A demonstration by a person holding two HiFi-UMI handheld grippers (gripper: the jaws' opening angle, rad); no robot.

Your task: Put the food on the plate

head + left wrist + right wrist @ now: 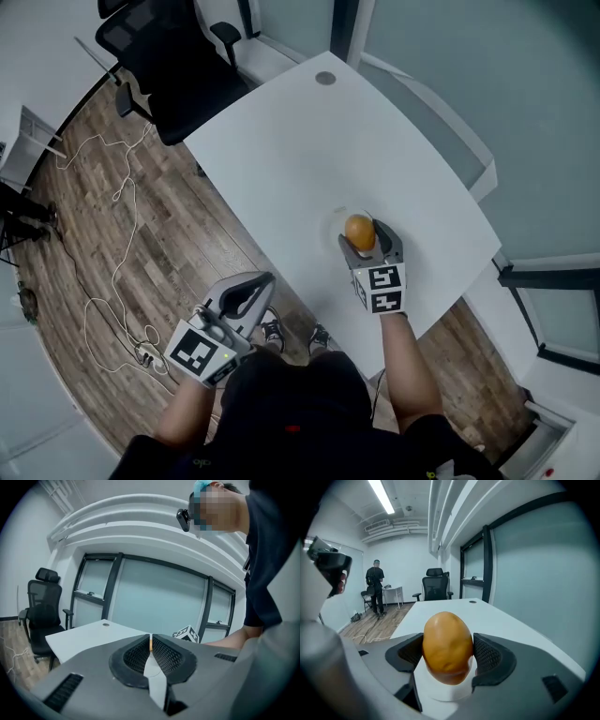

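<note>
An orange-brown, egg-shaped piece of food (359,230) sits upright between the jaws of my right gripper (362,236), which is shut on it. It is just over a white plate (337,217) near the front of the white table (300,150). In the right gripper view the food (447,644) fills the middle of the right gripper (447,657), with the plate (440,694) directly beneath; whether they touch is unclear. My left gripper (255,287) is off the table's near-left edge, over the floor, its jaws shut with nothing held. In its own view the left gripper (151,651) points across the table.
A black office chair (173,56) stands at the table's far-left corner. A white cable (112,272) loops over the wood floor on the left. The table has a round grommet (325,79) at its far end. A person (375,587) stands far off beside a small desk.
</note>
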